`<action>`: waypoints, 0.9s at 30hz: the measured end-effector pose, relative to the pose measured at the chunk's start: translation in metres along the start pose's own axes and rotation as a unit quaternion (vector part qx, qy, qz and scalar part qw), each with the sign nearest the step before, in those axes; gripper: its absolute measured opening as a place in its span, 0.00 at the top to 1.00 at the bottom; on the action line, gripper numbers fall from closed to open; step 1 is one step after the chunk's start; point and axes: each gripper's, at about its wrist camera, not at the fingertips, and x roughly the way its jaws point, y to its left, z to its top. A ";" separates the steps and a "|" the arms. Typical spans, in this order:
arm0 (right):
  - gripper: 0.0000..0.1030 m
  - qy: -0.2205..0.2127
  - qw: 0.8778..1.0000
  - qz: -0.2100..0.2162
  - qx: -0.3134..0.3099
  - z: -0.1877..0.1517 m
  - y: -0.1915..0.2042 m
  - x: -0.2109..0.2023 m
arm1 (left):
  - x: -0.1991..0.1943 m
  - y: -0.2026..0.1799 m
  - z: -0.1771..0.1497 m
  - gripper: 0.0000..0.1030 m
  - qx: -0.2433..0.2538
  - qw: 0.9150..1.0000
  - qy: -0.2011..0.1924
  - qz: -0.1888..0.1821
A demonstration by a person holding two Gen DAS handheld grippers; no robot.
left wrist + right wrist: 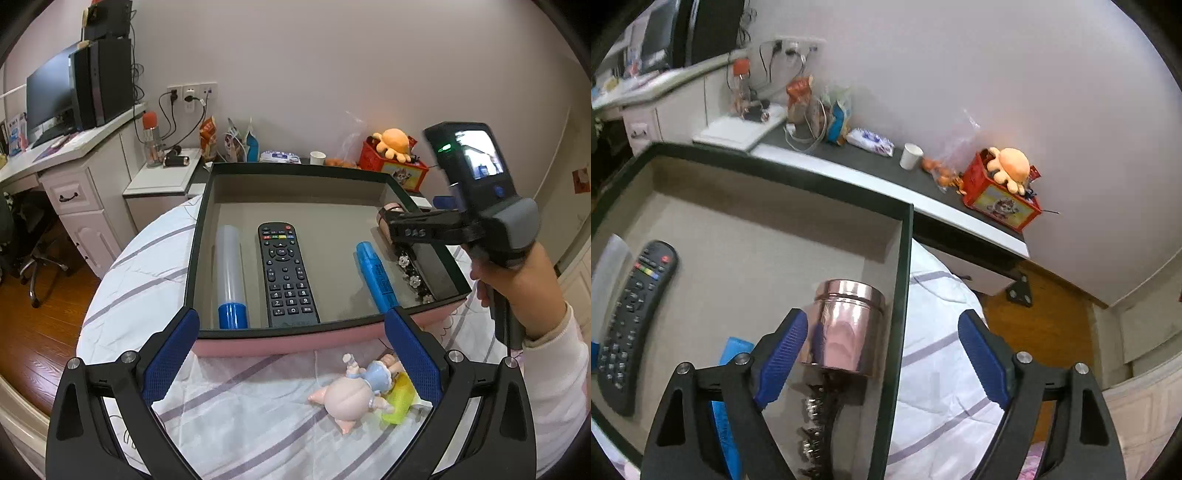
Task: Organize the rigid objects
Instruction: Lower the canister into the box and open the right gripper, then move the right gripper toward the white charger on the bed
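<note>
Now right gripper [882,354] jaws wide, nothing pinched; rose-metal canister [846,328] stands upright lower centre, inside box [905,258] by its right wall. Left gripper [291,354] also wide, empty. Pig figurine [354,391] lies lower right on striped sheet [236,406], outside box. Likely light, hard, glossy, slippery, limbs fragile; grip round belly, not legs.

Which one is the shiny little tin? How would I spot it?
Look in the big shallow box on the striped bedsheet. In its far right corner stands the tin. It is the only upright, mirror-bright pink metal thing; the others lie flat.
</note>
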 end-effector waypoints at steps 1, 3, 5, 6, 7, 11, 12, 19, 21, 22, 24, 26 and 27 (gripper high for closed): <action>0.18 -0.009 1.000 0.019 0.012 -0.002 -0.003 -0.006 | -0.001 -0.001 0.000 0.01 -0.001 1.000 0.001 0.001; 0.18 -0.030 0.998 0.048 0.033 -0.009 -0.009 -0.026 | -0.004 -0.002 0.000 0.01 -0.001 1.000 0.000 0.005; 0.18 -0.044 0.997 0.056 0.035 -0.017 -0.008 -0.043 | -0.007 -0.004 -0.002 0.01 -0.001 1.000 -0.001 0.014; 0.18 -0.051 0.996 0.065 0.037 -0.021 -0.007 -0.053 | -0.009 -0.005 -0.003 0.01 -0.002 1.000 -0.001 0.016; 0.18 -0.054 0.995 0.076 0.039 -0.026 -0.007 -0.064 | -0.011 -0.006 -0.005 0.01 -0.002 1.000 0.000 0.017; 0.18 -0.069 0.993 0.092 0.040 -0.049 0.000 -0.100 | -0.019 -0.009 -0.013 0.01 -0.005 1.000 0.002 0.027; 0.18 -0.072 0.992 0.096 0.038 -0.057 0.003 -0.110 | -0.024 -0.010 -0.017 0.01 -0.007 1.000 0.001 0.030; 0.17 -0.087 0.990 0.110 0.033 -0.097 0.013 -0.153 | -0.054 -0.024 -0.039 0.01 -0.005 0.999 -0.006 0.040; 0.17 -0.090 0.989 0.115 0.034 -0.108 0.013 -0.163 | -0.063 -0.030 -0.046 0.01 -0.003 0.999 -0.008 0.042; 0.17 -0.092 0.988 0.117 0.036 -0.116 0.011 -0.169 | -0.068 -0.032 -0.049 0.01 -0.004 0.999 -0.011 0.044; 0.17 -0.098 0.987 0.120 0.039 -0.128 0.008 -0.178 | -0.076 -0.037 -0.054 0.01 -0.003 0.999 -0.016 0.046; 0.17 -0.101 0.986 0.125 0.044 -0.139 0.005 -0.186 | -0.084 -0.043 -0.056 0.01 -0.001 0.999 -0.022 0.049; 0.17 -0.103 0.985 0.127 0.047 -0.145 0.003 -0.191 | -0.089 -0.046 -0.058 0.01 0.000 0.998 -0.026 0.051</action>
